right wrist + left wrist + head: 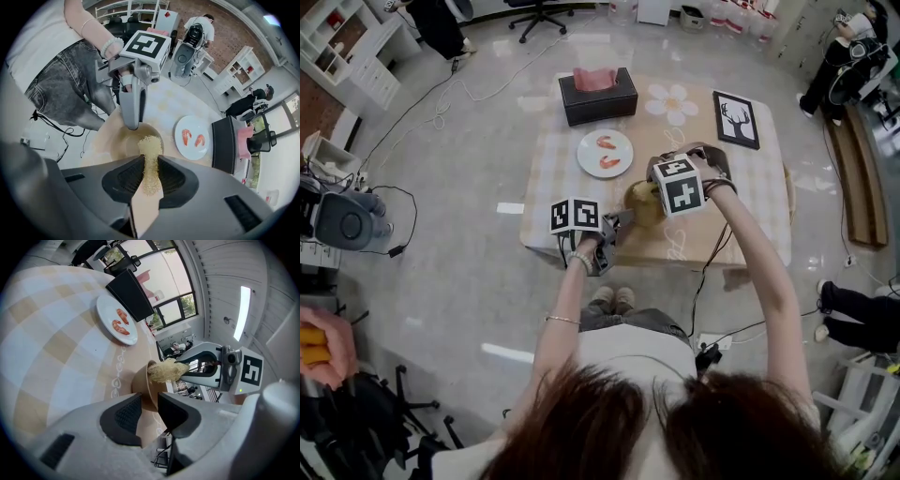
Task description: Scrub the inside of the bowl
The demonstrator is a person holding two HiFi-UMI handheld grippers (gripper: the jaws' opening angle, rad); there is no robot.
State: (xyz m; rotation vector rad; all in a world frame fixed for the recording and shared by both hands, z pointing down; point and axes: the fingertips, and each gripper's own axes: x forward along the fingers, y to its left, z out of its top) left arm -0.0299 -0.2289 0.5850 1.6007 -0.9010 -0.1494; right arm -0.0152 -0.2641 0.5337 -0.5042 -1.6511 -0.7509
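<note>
We are pinching the bowl (119, 140) at its rim with the left gripper (149, 406) on the worktop (750, 187); the right gripper (150, 173), clenching the scrubber (150, 147), is pointing it lengthwise into the bowl ahead.

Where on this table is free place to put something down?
Free: cloth left of the plate, before the tissue box; also below the deer picture. Crowded: front middle, where left hand-held gripper and right hand-held gripper meet at the bowl.

The head view looks steeply down on the table (750, 183) from high up; both gripper views sit close, all sharing bowl (642, 204) and plate (589, 156).
</note>
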